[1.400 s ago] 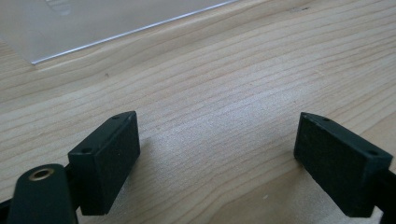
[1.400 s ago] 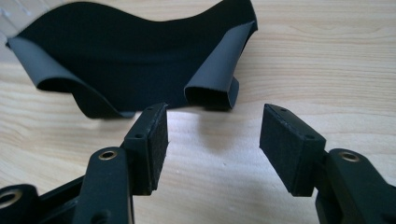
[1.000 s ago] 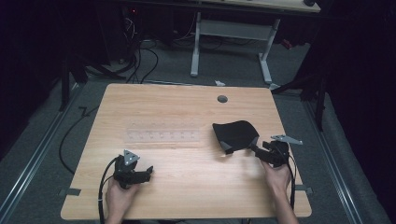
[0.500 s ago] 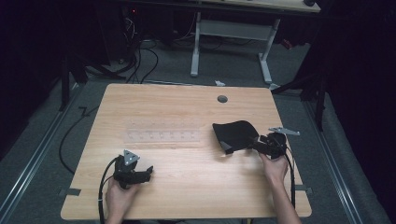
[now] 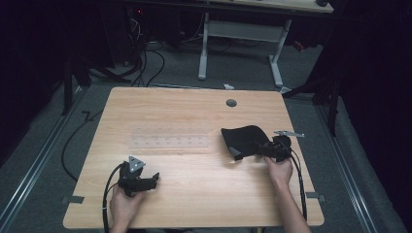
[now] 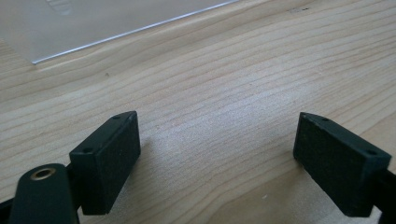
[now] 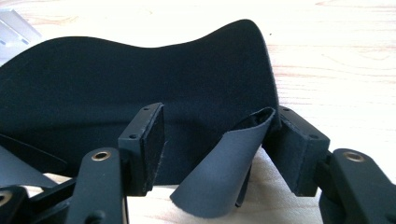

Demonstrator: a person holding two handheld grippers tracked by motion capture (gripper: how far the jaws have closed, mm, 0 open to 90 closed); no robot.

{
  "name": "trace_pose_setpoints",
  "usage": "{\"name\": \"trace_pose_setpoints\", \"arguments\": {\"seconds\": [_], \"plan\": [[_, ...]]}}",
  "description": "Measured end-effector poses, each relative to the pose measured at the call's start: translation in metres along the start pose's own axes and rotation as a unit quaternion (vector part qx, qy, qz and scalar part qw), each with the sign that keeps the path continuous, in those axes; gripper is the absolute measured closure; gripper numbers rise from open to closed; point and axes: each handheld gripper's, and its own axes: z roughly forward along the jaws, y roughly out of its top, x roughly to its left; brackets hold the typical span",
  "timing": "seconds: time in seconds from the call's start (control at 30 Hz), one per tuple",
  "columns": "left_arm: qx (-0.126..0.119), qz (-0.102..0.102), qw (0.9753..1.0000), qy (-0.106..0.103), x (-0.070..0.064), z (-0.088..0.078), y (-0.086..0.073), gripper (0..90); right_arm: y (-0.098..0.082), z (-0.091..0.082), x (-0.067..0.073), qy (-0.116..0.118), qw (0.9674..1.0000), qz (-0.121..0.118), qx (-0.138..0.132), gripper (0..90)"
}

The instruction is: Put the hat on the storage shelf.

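resting near the table's point(image 5: 194, 111) near-left edge, the left gripper point(image 5: 154, 177) gapes on bare wood; a clear ruled strip point(image 5: 167, 141) lies mid-table, markings unreadable; the right gripper point(image 7: 215, 140), jaws just widening, straddles the black cloth's point(image 5: 245, 138) curled flap, unclamped.

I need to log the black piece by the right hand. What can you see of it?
The black cloth looks like a thin, matte, flexible sheet with a curved edge, lying on the wooden table. One corner flap curls up between the open jaws of the right hand-held gripper, resting against one jaw.
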Motion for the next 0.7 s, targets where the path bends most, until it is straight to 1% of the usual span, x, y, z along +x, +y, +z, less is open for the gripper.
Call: {"name": "trace_pose_setpoints", "arguments": {"seconds": [0.1,0.17,0.2,0.23,0.27,0.3,0.33,0.4,0.5,0.53,0.57,0.6,0.63,0.7], "plan": [[0.0,0.0,1.0,0.0,0.0,0.0,0.0,15.2,-0.0005,0.0019,-0.0005,0.002,1.0,0.002,-0.001,40.3],[0.0,0.0,1.0,0.0,0.0,0.0,0.0,15.2,-0.0008,0.0034,-0.0011,0.003,1.0,0.002,-0.003,41.9],[0.0,0.0,1.0,0.0,0.0,0.0,0.0,15.1,-0.0012,0.0042,-0.0019,0.004,1.0,0.003,-0.003,44.1],[0.0,0.0,1.0,0.0,0.0,0.0,0.0,15.1,-0.0012,0.0042,-0.0019,0.004,1.0,0.003,-0.003,44.1],[0.0,0.0,1.0,0.0,0.0,0.0,0.0,15.2,-0.0017,0.0053,-0.0024,0.004,1.0,0.003,-0.005,46.9],[0.0,0.0,1.0,0.0,0.0,0.0,0.0,15.2,-0.0017,0.0053,-0.0024,0.004,1.0,0.003,-0.005,46.9],[0.0,0.0,1.0,0.0,0.0,0.0,0.0,15.1,-0.0025,0.0061,-0.0028,0.006,1.0,0.002,-0.007,49.8],[0.0,0.0,1.0,0.0,0.0,0.0,0.0,15.2,-0.0028,0.0064,-0.0027,0.007,1.0,0.001,-0.007,50.9],[0.001,0.001,1.0,-0.001,-0.0001,-0.0003,0.0,15.5,-0.0043,0.008,-0.0029,0.011,0.9999,-0.005,-0.011,57.1],[0.001,0.002,1.0,-0.001,-0.0001,-0.0003,-0.0001,15.6,-0.0054,0.009,-0.0024,0.014,0.9998,-0.008,-0.013,61.2],[0.0,0.002,1.0,-0.001,-0.0001,-0.0002,-0.0002,15.6,-0.0054,0.009,-0.0024,0.014,0.9998,-0.008,-0.013,61.2],[0.001,0.002,1.0,-0.001,-0.0001,-0.0003,-0.0001,15.6,-0.0071,0.0092,-0.0028,0.02,0.9996,-0.011,-0.016,65.8],[0.001,0.002,1.0,-0.001,-0.0001,-0.0002,-0.0002,15.6,-0.0077,0.0088,-0.0031,0.024,0.9995,-0.009,-0.017,67.6],[0.0,0.002,1.0,-0.001,-0.0001,-0.0002,-0.0002,15.6,-0.0096,0.0074,-0.0056,0.039,0.9989,-0.005,-0.024,71.3]]}}
